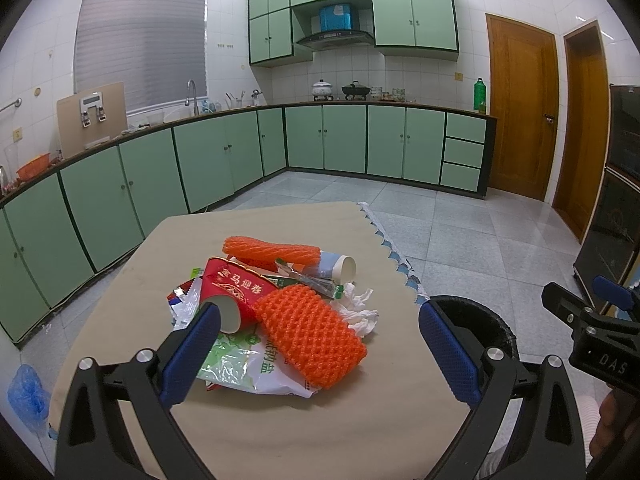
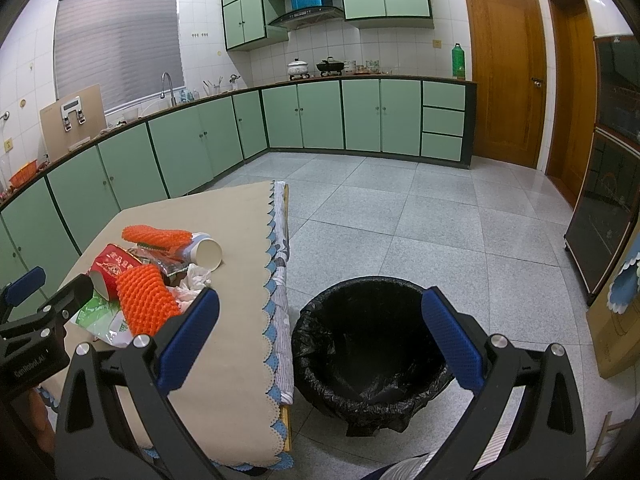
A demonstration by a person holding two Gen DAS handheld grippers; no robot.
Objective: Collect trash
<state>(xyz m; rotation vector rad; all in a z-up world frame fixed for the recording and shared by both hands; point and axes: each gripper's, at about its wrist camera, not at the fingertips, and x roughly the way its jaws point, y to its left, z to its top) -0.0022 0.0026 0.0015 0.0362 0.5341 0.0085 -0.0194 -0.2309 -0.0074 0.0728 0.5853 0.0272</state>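
1. Place: home kitchen.
2. Green base cabinets point(image 1: 224, 152) in L-run, w/ matching wall cabinets point(image 1: 412, 20) above.
3. Range hood point(image 1: 335, 38) over hob; white pot point(image 1: 322, 88) & black wok point(image 1: 355, 89) on burners.
4. Sink tap point(image 1: 193, 94) under window w/ blind point(image 1: 140, 40).
5. White tiled walls, grey tiled floor point(image 2: 400, 216).
6. Wooden door point(image 1: 522, 112) at right.
7. Bin w/ black liner point(image 2: 368, 352) on floor beside cloth-covered worktop point(image 1: 280, 420).
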